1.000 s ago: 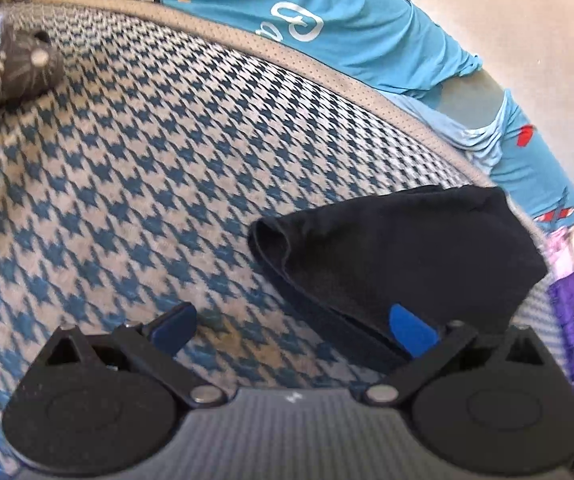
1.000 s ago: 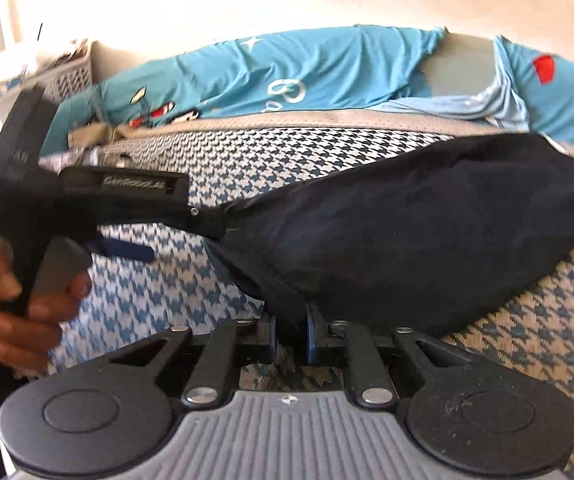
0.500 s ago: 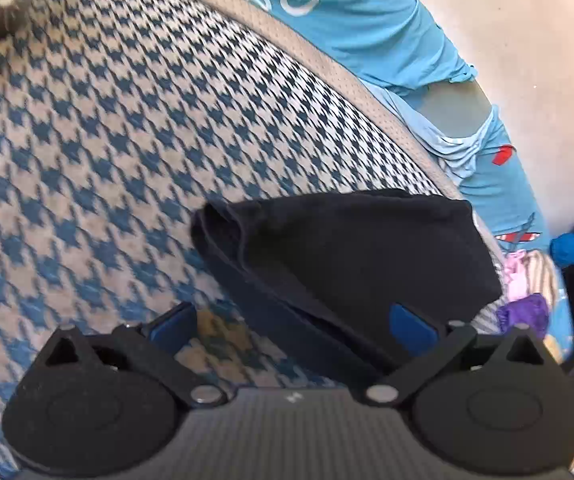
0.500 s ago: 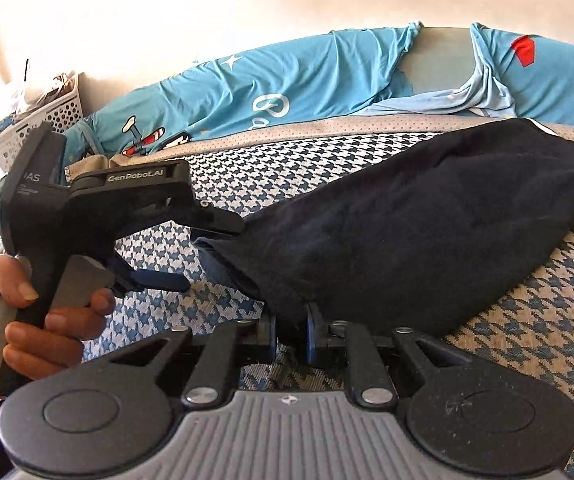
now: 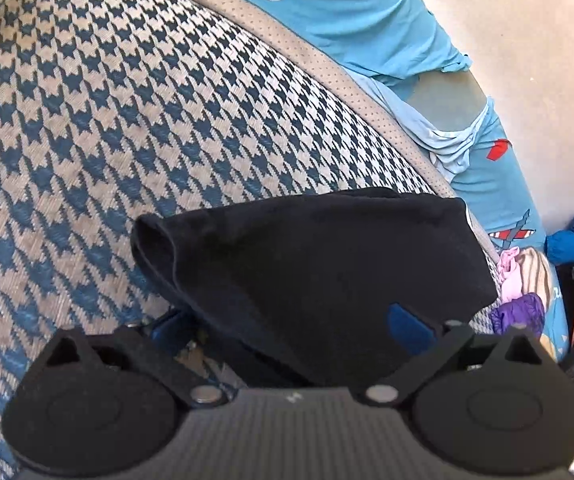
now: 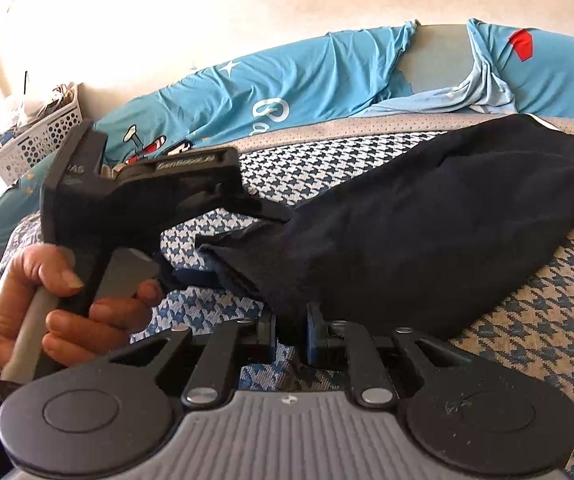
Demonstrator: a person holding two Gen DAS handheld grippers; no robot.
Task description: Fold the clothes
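On a houndstooth bed [image 5: 87, 128], the right tongs [image 6: 291, 334] clench one edge of a dark garment [image 6: 427, 232] while the left tongs [image 5: 287, 324] close around its other end, apparently readying a fold; next, a firm pinch.

A home bedroom: a bed with a houndstooth cover [image 5: 135, 128], a blue cartoon-print sheet [image 6: 307, 76] along a plain wall [image 6: 247, 4], a white laundry basket [image 6: 35, 136], piled clothes [image 5: 523, 280].
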